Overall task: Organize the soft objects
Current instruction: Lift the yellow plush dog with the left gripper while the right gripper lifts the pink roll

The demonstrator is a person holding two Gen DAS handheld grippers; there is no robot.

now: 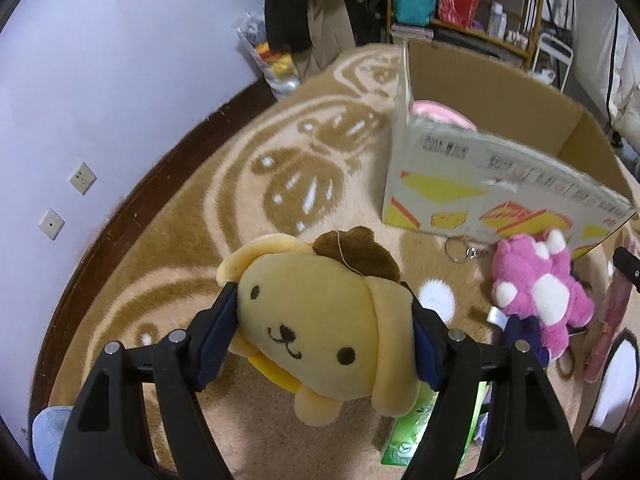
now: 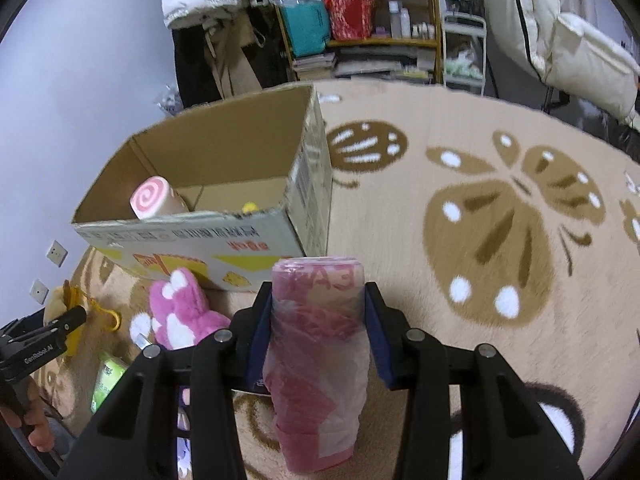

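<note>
A pale lilac wall (image 1: 120,60) meets dark wood floor (image 1: 132,208); a beige butterfly-patterned rug (image 2: 460,208) spreads before cluttered wooden shelves (image 2: 360,20).

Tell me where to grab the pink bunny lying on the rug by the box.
Grip the pink bunny across its middle, coming down from above. It lies flat on the rug with the box close behind, so a side approach looks cramped, and the thin ears would likely slip.

Black claws (image 1: 326,340), blue pads (image 2: 260,336), apparently silver rivets.

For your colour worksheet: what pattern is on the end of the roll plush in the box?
A pink-and-white spiral on the roll plush, clearest in the right wrist view.
</note>
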